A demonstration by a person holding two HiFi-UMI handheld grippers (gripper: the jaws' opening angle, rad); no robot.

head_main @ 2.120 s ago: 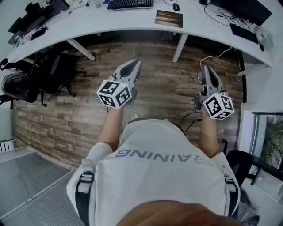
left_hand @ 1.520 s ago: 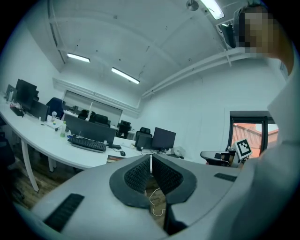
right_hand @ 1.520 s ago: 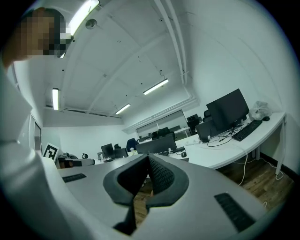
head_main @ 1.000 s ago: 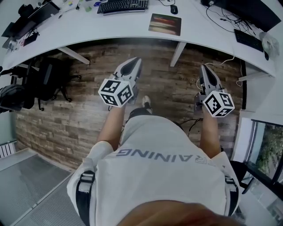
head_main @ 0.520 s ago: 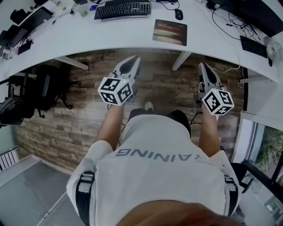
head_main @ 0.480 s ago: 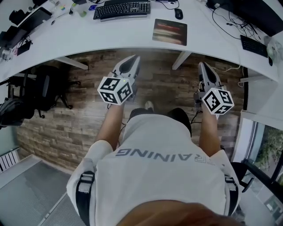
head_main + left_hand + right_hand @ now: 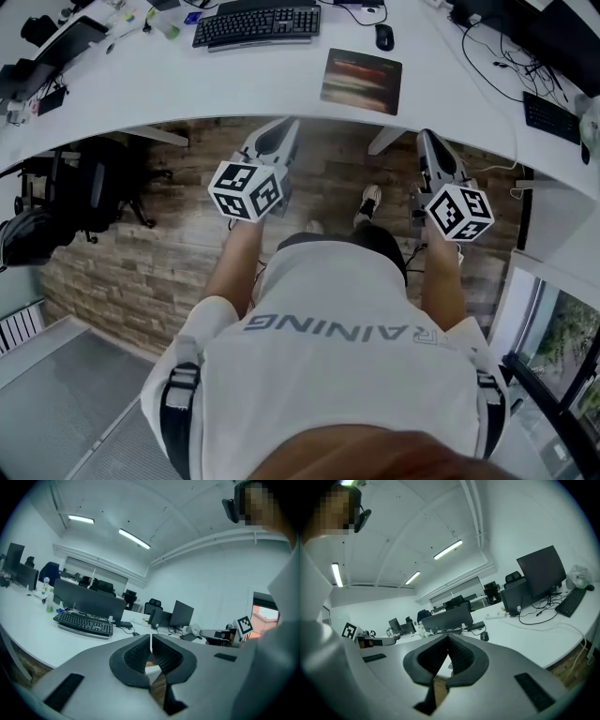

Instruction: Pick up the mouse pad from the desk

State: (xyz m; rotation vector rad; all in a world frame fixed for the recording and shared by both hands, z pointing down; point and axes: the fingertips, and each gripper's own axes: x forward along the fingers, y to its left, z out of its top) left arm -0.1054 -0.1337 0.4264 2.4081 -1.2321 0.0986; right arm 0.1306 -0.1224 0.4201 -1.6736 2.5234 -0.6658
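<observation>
Here we are at the curved white desk [image 7: 187,84], and both tongs are squeezed together with nothing between them: the left gripper [image 7: 280,126] has its ribbed dark pads [image 7: 136,654] meeting along a thin line in its own view, and the right gripper [image 7: 448,641] is closed tip to tip as well. From the head view, the two tools are held out side by side above the brown wood-plank floor [image 7: 141,244], noses right at the desk's near edge, the right gripper well apart from the left. And there is the target: the rectangular mouse pad with reddish and green bands [image 7: 361,80] lies flat close to that near edge, a little right of the desk's middle, untouched by either tool. Behind it, toward the far edge, sits a small black computer mouse [image 7: 382,37], and to the left of that a black keyboard [image 7: 257,22] lies at a slight slant. Ahead of the jaws, the left gripper view shows dark monitors [image 7: 89,603].
</observation>
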